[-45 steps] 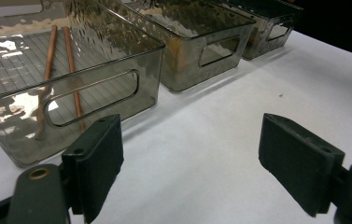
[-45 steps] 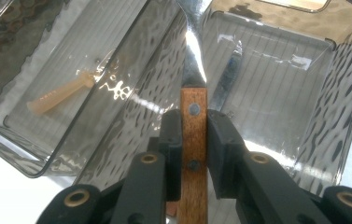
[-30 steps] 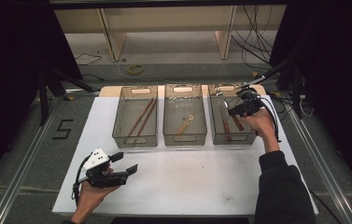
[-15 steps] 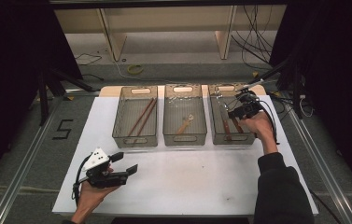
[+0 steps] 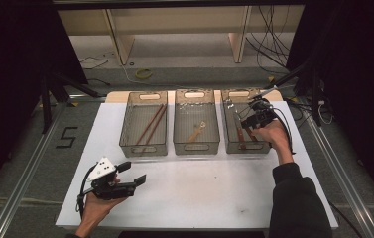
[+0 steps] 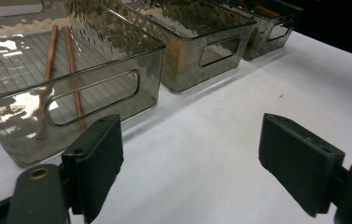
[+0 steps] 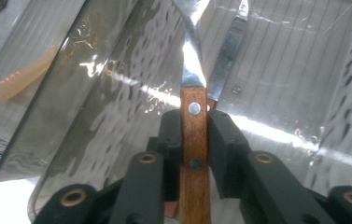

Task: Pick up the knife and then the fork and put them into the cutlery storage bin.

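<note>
Where the high view looks down on the white tabletop [image 5: 199,193], three smoked transparent plastic bins are seen in a row at its far side. The left bin [image 5: 144,124] holds two long brown wooden sticks [image 5: 151,124]; the middle bin [image 5: 196,121] holds a small pale wooden utensil [image 5: 196,132]. The right tool [image 5: 254,119] is held over the right bin [image 5: 244,144], the right hand [image 5: 269,134] gripping it from the near right side. A brown-handled item lies on that bin's floor just beside the tool. The left tool [image 5: 132,173] is held low over the near left part of the tabletop, well apart from the bins, with its jaws spread.

From the left gripper view, the two black jaw pads are seen wide apart with bare tabletop between them and nothing gripped. The left bin [image 6: 71,70] stands just ahead, with the two sticks [image 6: 57,60] lying side by side on its ribbed floor; the middle bin [image 6: 197,42] and the right bin [image 6: 271,28] follow farther off.

From the right gripper view, the right tool [image 7: 194,140] is pinching the brown wooden handle of a riveted metal-bladed utensil [image 7: 193,116], its bright blade pointing away over the ribbed floor of the right bin [image 7: 281,60]. A second metal blade [image 7: 227,56] lies just beside it. Whether the gripped utensil touches the floor cannot be told. The pale utensil [image 7: 19,77] is visible through the bin walls at left.
</note>
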Demonstrator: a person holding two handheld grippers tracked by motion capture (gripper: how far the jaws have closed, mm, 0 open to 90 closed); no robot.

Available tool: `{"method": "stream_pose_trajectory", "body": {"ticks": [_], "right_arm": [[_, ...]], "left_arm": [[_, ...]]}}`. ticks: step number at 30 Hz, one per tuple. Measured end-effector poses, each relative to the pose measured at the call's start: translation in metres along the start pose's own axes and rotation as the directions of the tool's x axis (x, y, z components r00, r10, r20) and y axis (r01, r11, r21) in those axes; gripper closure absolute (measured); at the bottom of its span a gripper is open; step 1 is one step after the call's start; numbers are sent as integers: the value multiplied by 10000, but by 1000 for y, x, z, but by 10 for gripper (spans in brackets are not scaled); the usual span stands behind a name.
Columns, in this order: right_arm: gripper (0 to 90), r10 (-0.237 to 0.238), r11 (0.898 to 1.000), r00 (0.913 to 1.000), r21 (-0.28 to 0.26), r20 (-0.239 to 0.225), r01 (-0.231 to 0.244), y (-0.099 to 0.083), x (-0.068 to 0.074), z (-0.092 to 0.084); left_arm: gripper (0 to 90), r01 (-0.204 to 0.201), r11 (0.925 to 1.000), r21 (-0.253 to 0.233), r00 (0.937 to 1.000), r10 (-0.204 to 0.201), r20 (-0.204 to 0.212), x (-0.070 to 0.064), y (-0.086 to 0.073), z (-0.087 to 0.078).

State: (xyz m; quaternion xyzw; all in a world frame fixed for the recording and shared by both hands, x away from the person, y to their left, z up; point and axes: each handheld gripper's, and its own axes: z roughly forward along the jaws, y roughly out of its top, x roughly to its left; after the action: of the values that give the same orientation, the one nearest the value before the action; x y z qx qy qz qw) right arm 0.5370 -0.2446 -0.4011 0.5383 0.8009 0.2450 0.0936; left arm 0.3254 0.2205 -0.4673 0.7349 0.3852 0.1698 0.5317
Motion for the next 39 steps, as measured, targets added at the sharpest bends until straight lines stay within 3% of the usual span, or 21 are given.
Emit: {"method": "stream_pose_trajectory", "body": {"ticks": [2, 4, 10, 17, 22, 29, 35, 39], "right_arm": [[603, 85, 10000, 9998, -22, -205, -85, 0, 0, -1], [575, 145, 9998, 9999, -114, -68, -146, 1, 2, -3], [497, -264, 9986, 9992, -471, -310, 249, -1, 9, -11], [430, -729, 9890, 9948, -1339, -718, 628, -13, 23, -21], [386, -969, 9730, 9928, -2169, -711, 794, -27, 35, -28], [333, -1014, 9474, 9868, -3149, -1261, 571, -52, 49, -35], [317, -1213, 9255, 9755, -3760, -1834, 444, -75, 62, -38], [300, -1540, 9082, 9680, -4142, -1982, 597, -87, 71, -38]], "left_arm": [[212, 7, 10000, 2, 10000, -7, -2, 0, 0, 0], [212, -13, 10000, 6, 10000, 13, 0, 0, 0, 0], [212, -12, 10000, 14, 10000, 12, 12, 0, 0, 0], [212, -41, 10000, 49, 10000, 41, 28, 0, 0, 0], [212, -35, 10000, 70, 10000, 35, 27, 0, 0, 1], [211, 35, 9999, 125, 10000, -36, 70, 0, 0, 1], [211, 65, 9998, 172, 9999, -67, 105, 0, -1, 3], [211, 118, 9998, 184, 9999, -120, 110, 0, -1, 3]]}}
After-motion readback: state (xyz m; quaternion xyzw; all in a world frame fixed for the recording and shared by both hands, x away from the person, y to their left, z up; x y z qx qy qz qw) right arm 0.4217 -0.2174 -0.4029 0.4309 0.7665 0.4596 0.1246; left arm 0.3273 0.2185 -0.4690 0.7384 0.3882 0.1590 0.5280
